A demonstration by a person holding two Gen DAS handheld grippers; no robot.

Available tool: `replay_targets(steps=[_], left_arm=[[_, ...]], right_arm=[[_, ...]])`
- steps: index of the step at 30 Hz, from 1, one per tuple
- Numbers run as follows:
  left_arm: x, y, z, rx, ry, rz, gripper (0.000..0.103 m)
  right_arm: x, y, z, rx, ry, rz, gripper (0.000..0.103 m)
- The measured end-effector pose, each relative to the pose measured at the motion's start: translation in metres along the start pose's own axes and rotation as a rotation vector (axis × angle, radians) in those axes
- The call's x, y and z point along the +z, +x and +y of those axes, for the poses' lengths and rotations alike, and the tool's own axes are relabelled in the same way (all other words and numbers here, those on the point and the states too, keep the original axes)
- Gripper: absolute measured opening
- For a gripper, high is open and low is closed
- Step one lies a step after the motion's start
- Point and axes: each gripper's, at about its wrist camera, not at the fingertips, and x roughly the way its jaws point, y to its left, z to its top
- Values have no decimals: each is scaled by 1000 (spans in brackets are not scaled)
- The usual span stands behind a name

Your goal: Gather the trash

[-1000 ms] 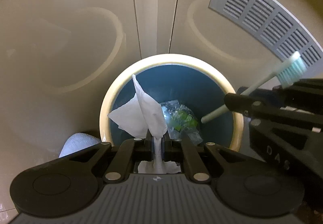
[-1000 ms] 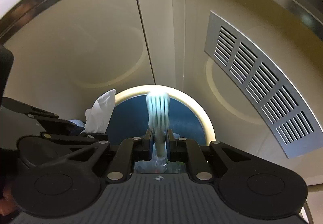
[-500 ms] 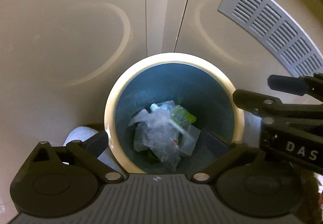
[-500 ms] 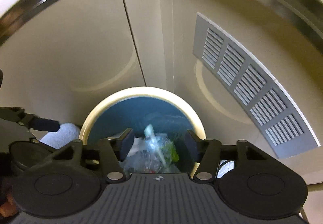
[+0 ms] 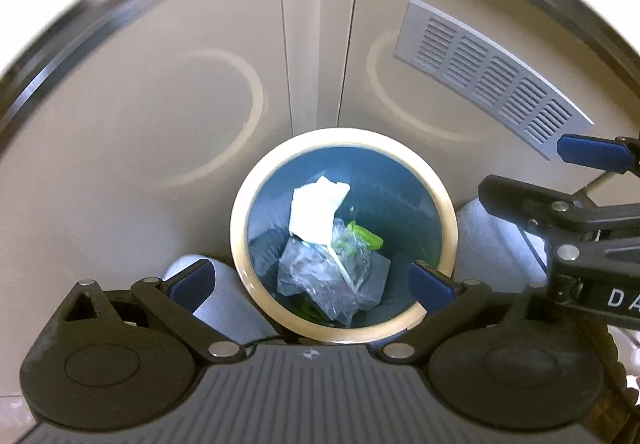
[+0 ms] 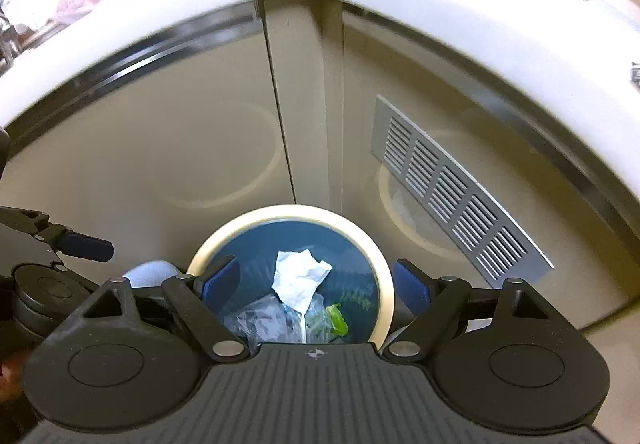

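Both tongs hanging empty above the trash bin

The left tongs (image 5: 310,282) are standing wide with nothing between them, and the right tongs (image 6: 316,284) are opening, also empty. The white tissue (image 5: 318,212) is lying inside the blue bin (image 5: 448,228) on crumpled clear plastic (image 5: 320,280), with a toothbrush (image 5: 340,264) and a green scrap (image 5: 366,238) beside it, in front of beige cabinet doors (image 5: 140,124).
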Motion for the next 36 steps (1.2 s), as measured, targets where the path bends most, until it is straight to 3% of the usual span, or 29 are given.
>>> replay_targets(steps=[13,36], left_arm=[[-6,-44,-3,54,0,-86,103],[-7,-52,1,77,-26,-99,103]], right_arm=[[-8,-41,9,-45,0,-103,91],[-13,-41,12,-21,-20,-83,94]])
